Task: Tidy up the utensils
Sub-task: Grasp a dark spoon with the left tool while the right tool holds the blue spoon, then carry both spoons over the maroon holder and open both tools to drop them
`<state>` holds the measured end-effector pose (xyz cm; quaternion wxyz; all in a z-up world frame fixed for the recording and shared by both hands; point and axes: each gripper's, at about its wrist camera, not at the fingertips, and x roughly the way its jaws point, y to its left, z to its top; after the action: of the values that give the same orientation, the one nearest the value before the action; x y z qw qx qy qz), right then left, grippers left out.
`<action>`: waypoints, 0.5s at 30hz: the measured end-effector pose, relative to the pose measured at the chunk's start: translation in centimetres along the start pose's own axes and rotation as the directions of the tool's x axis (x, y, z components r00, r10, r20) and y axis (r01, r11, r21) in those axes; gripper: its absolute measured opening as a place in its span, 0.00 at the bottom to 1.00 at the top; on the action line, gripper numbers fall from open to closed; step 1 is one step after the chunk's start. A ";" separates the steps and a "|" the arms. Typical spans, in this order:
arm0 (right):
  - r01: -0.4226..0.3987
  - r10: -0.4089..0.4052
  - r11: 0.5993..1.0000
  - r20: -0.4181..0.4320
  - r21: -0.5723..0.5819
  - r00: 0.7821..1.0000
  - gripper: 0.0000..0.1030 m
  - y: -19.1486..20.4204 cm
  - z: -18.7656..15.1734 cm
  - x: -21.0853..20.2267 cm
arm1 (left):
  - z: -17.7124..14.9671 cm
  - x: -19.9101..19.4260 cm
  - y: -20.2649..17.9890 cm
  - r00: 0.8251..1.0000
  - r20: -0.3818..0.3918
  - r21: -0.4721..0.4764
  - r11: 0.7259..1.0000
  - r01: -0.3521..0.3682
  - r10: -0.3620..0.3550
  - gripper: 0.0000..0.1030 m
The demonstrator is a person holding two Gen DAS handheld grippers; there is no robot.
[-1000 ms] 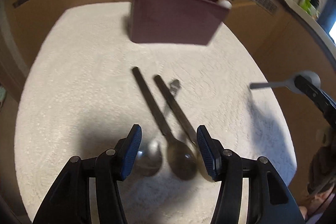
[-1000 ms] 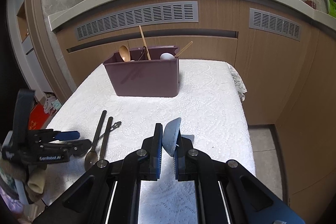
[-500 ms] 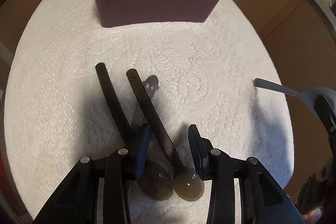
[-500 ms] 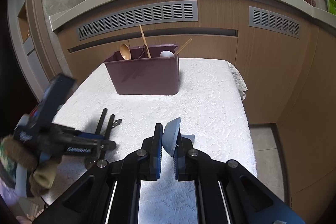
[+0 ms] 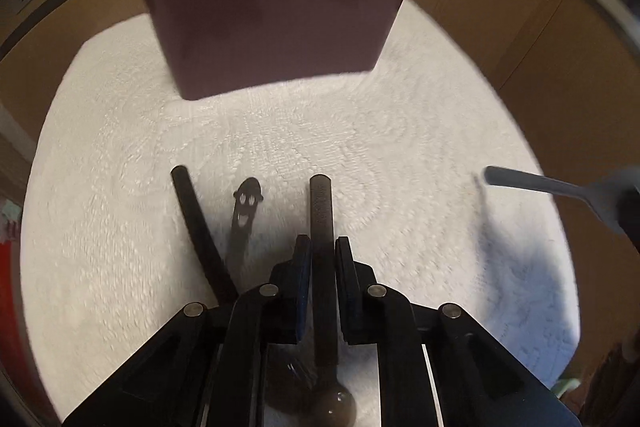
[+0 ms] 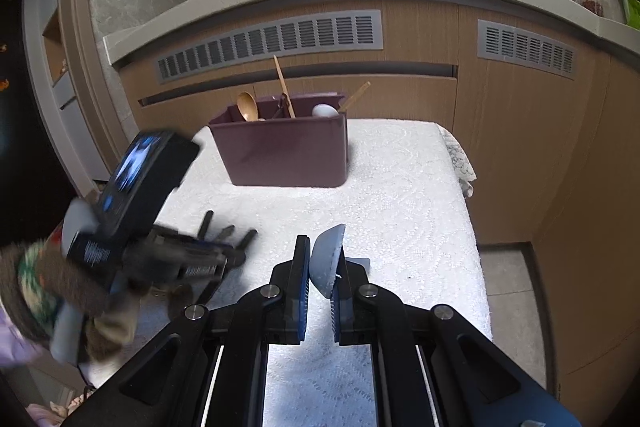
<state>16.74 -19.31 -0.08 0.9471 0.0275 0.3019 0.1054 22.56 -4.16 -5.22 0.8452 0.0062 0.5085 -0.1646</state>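
Observation:
My left gripper (image 5: 322, 247) is shut on a dark spoon (image 5: 321, 211); its handle points forward between the pads and its bowl shows below. A second dark spoon (image 5: 198, 231) and a metal spoon with a smiley handle (image 5: 245, 215) lie on the white cloth just left of it. My right gripper (image 6: 322, 251) is shut on the bowl of a grey spoon (image 6: 328, 261), which also shows in the left wrist view (image 5: 560, 189). The maroon utensil box (image 5: 276, 23) stands at the back, also in the right wrist view (image 6: 284, 151).
The box holds a wooden spoon (image 6: 247, 105), chopsticks (image 6: 283, 85) and a white utensil (image 6: 325, 111). The white cloth (image 6: 400, 195) covers a small table in front of wooden cabinets (image 6: 420, 39). The floor drops off at right.
My left gripper closed on the right-hand dark spoon and lifted it, turning it straight ahead. The right gripper stayed still with the grey spoon.

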 end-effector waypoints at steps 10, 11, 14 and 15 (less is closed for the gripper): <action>-0.068 0.067 0.998 0.001 0.013 0.998 0.08 0.8 1.9 -1.4 | -3.1 -9.3 1.0 0.941 0.333 -0.043 0.996 0.079 -0.060 0.12; -0.072 0.072 0.997 0.005 0.007 0.997 0.08 1.0 2.1 -1.7 | -2.5 -10.1 1.4 0.933 0.353 -0.043 0.996 0.083 -0.063 0.12; -0.083 0.083 0.997 0.019 -0.003 0.996 0.08 1.3 3.0 -2.4 | -1.7 -12.1 1.3 0.907 0.418 -0.031 0.996 0.080 -0.060 0.12; -0.077 0.077 0.997 0.026 -0.009 0.997 0.08 1.5 3.3 -2.6 | -1.5 -12.7 1.3 0.899 0.435 -0.025 0.997 0.073 -0.055 0.12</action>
<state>16.30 -18.39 4.20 0.9464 0.0368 0.2875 0.1427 16.22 0.78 4.77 0.9312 -0.0646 0.3110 -0.1790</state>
